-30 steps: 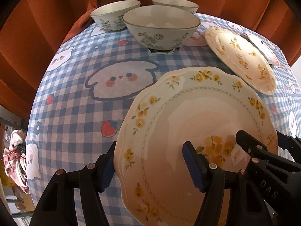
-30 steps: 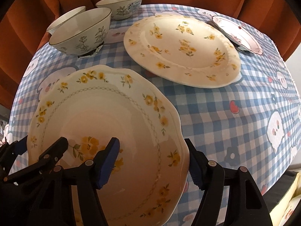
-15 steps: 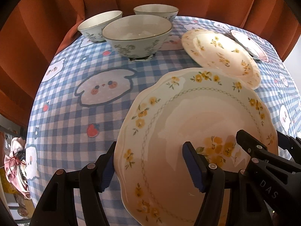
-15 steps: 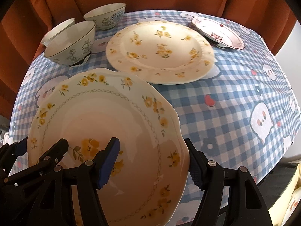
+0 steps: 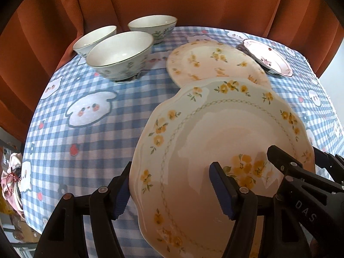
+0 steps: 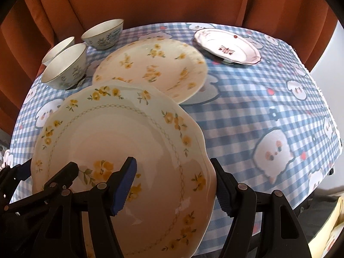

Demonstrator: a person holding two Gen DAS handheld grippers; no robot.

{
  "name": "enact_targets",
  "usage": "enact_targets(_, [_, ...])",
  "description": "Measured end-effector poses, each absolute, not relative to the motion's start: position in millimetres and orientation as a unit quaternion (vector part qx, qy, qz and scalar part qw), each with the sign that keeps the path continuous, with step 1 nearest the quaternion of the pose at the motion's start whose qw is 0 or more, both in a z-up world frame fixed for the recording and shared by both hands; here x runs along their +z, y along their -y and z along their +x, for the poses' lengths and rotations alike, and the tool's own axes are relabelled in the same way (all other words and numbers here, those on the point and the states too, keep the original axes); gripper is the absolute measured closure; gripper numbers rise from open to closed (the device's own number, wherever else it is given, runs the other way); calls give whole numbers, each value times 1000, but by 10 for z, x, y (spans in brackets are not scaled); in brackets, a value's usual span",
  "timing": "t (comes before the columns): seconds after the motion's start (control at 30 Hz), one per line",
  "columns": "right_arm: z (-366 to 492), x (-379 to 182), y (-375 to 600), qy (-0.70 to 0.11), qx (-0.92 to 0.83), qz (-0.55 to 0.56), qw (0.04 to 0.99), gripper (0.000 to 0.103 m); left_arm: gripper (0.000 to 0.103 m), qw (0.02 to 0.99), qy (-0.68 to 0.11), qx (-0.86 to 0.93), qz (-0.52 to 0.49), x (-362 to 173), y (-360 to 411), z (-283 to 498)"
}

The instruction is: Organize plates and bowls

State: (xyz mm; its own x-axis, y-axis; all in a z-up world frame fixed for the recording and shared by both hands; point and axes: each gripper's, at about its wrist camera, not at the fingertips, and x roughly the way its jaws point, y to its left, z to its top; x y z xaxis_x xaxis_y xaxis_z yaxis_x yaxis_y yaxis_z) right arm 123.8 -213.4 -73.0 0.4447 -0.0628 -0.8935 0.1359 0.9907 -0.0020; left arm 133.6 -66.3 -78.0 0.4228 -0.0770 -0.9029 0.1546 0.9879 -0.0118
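Two grippers, left gripper & right gripper, each clamped on our scalloped plate rim; its far edge overlaps second plate; bare tablecloth at right.

A scalloped yellow-flowered plate is held above the checked cloth, overlapping a second flowered plate, near three bowls.

1. Scalloped plate, carried between left gripper & right gripper, has travelled twd the flat floral plate; far rim now overlaps it in both views.
2. Bowls now look farther off, more tablecloth in view.
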Motion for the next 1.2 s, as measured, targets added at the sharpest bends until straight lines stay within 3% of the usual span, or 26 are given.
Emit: enact_targets(1.2, [1399, -885, 3998, -536, -39, 21, 843, 31, 34, 831, -554, -47, 24, -1006, 2442, 1458])
